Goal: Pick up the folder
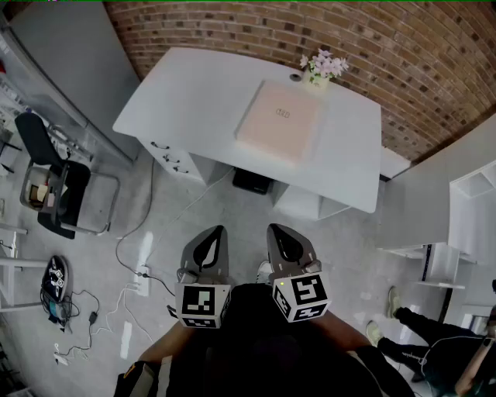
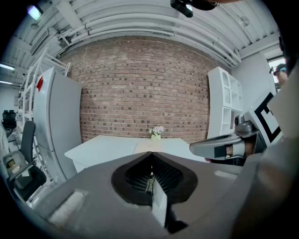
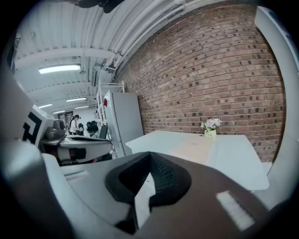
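- Folder (image 1: 279, 120): pale pink, it lies flat on the white bench (image 1: 186, 101), toward the back right part of the top and slightly skewed to the edges.
- Small pot of pink flowers (image 1: 323, 68) stands just behind the folder's far corner, near the brick wall (image 1: 232, 23).
- Left hand-held gripper (image 1: 211, 242) is held low in front of the person, its jaws pressed together with nothing between them, well short of the bench.
- Right hand-held gripper (image 1: 280, 239) is beside it, jaws likewise fully closed and empty; both point toward the bench and tilt a little downward.
- Black office chair (image 1: 46, 186) stands on the floor to the left, with loose cables (image 1: 132, 279) trailing nearby.
- Another person's legs (image 1: 418, 341) show at the lower right.
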A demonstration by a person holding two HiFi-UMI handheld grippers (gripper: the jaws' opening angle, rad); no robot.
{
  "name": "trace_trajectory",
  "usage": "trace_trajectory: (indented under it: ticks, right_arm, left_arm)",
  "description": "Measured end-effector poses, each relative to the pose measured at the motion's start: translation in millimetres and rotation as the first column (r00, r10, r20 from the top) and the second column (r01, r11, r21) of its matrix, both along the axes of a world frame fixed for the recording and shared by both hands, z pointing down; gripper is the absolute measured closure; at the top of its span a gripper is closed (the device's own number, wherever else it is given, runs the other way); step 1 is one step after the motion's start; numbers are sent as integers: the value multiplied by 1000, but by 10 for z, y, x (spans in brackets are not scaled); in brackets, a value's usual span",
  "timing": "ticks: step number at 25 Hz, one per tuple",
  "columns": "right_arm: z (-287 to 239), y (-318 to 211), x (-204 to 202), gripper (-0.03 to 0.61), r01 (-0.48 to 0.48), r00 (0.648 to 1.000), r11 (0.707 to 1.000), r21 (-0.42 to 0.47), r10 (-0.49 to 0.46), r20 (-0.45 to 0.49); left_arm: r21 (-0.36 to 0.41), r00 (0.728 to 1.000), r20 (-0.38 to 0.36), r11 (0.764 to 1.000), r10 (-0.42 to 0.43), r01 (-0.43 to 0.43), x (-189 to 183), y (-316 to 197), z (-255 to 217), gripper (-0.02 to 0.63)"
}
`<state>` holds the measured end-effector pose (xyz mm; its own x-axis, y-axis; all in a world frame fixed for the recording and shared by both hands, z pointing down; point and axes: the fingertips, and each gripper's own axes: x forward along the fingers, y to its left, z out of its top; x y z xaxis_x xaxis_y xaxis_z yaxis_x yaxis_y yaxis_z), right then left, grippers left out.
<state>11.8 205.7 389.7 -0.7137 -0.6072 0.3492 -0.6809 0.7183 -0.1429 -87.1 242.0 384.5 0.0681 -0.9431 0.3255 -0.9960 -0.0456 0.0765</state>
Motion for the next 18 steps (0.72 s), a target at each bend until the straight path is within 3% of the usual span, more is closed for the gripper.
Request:
trace_trajectory:
  ticks: [18]
  right_arm:
    - [-23, -219, 555, 577, 11, 999, 1000, -12, -10, 53]
  left_arm:
    - [0, 999, 46, 1000, -16, 16, 566, -175, -62, 616]
